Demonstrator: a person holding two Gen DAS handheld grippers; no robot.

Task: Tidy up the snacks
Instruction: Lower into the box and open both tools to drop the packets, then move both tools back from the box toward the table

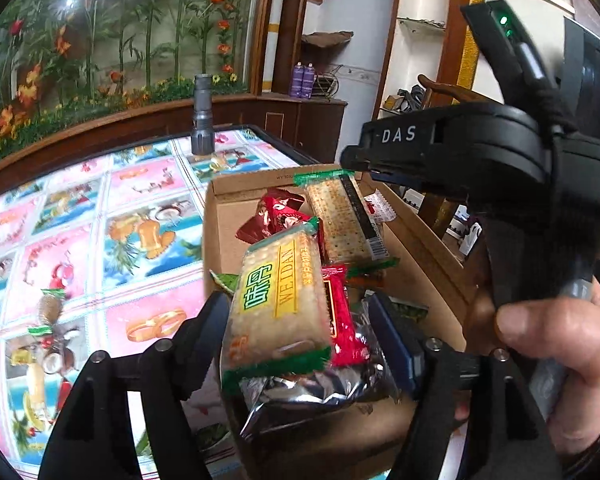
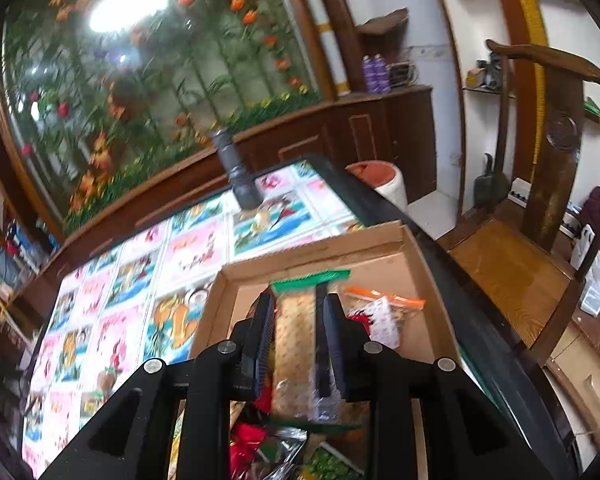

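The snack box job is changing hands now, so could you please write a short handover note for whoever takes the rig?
Left tongs: spread around a green-edged WEIDAN cracker pack and red snack packet; grip unclear.
Right tongs: closed on a long green-ended cracker pack over the brown cardboard box.
Done: several snacks already lie in the box.
Left: place both packs. A grey flashlight stands on the patterned tablecloth.

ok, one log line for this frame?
left hand-held gripper: shut on WEIDAN cracker pack | right hand-held gripper: shut on cracker sleeve | both over cardboard box
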